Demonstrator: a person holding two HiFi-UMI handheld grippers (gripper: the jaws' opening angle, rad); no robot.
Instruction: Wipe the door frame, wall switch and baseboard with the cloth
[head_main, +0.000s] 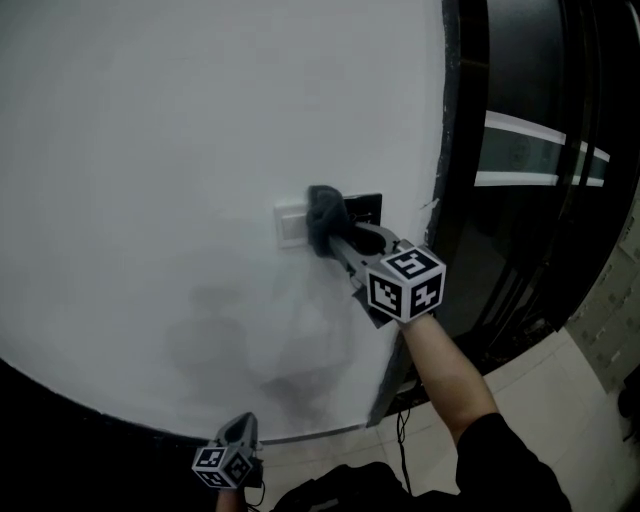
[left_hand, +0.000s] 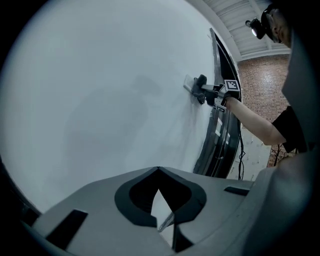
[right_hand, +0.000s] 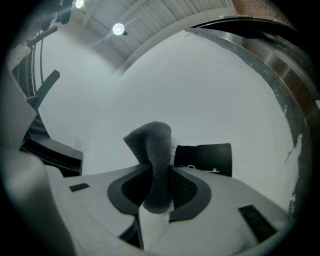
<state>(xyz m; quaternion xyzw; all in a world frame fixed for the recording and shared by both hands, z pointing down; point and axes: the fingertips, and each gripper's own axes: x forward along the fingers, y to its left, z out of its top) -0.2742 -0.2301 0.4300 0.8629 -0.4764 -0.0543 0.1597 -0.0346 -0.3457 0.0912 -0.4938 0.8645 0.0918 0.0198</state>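
tongs status: left tongs (left_hand: 160, 172) held low near the wall, jaws closed tip to tip, nothing in them. right tongs (right_hand: 159, 192) clamped on the cloth (right_hand: 152, 150), pinched at its lower end, free end bunched out past the tips. cloth reads soft, light, floppy. best gripped mid-bunch so a firm wad leads, else it'll likely fold over. wad sits pressed on the white wall switch (head_main: 291, 222), black panel (head_main: 366, 207) just beside it. door frame (head_main: 452, 150) further right, apart from the cloth.

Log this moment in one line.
phase: switch wipe | right gripper: shut on cloth, cloth against switch | left gripper: shut, empty, low by wall
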